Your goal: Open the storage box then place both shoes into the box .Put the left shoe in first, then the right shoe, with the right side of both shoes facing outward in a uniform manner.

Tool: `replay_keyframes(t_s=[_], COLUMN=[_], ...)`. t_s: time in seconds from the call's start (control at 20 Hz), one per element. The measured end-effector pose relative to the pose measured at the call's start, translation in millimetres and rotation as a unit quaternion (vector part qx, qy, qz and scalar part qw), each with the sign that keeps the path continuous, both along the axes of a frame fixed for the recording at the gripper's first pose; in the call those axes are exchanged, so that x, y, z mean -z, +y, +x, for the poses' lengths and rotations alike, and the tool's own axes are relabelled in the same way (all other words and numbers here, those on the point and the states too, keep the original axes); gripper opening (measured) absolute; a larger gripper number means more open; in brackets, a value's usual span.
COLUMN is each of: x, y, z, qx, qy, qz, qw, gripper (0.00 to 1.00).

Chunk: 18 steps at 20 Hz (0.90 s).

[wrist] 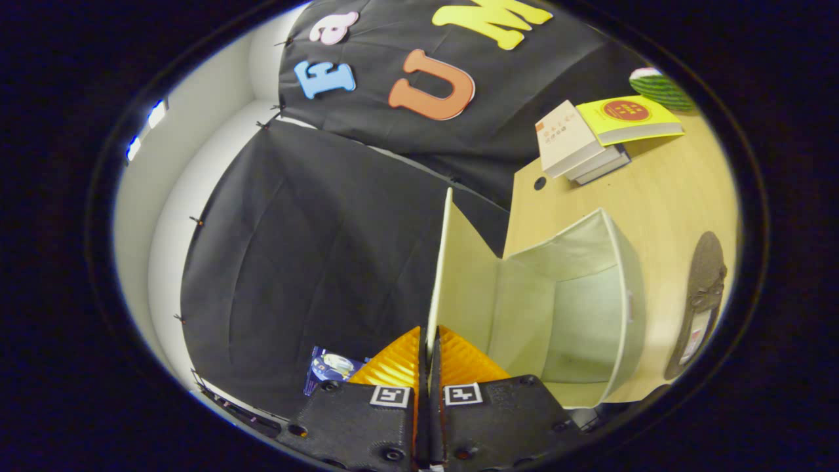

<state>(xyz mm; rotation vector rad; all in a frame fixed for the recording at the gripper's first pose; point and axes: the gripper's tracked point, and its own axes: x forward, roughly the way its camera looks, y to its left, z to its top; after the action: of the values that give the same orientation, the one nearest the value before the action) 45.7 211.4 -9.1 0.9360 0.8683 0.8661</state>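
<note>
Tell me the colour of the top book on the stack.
Yellow, with a red round mark; the top book shows best in the gripper view.

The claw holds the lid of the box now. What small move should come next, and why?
Probably let go of the lid and draw back. The claw is shut on the lid's edge, the lid stands raised, and the storage box already shows an open, empty inside. A dark shoe lies on the table just beyond the box, not yet placed, so the claw must be free to fetch it.
</note>
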Motion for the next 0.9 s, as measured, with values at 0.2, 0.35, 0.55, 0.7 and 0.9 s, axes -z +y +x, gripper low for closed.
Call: replay_keyframes(t_s=[0.2,0.35,0.55,0.7,0.9], x=[-11,-9,4,2,-3], y=[66,109,156,167,140], z=[-14,-18,-32,-36,-23], qx=[-0.029,-0.04,-0.075,-0.079,-0.034], qy=[-0.021,-0.03,-0.017,-0.036,-0.09], qz=[-0.038,-0.057,-0.073,-0.078,-0.111], qw=[0.999,0.997,0.994,0.993,0.989], gripper=[0.06,0.06,0.14,0.44,0.83])
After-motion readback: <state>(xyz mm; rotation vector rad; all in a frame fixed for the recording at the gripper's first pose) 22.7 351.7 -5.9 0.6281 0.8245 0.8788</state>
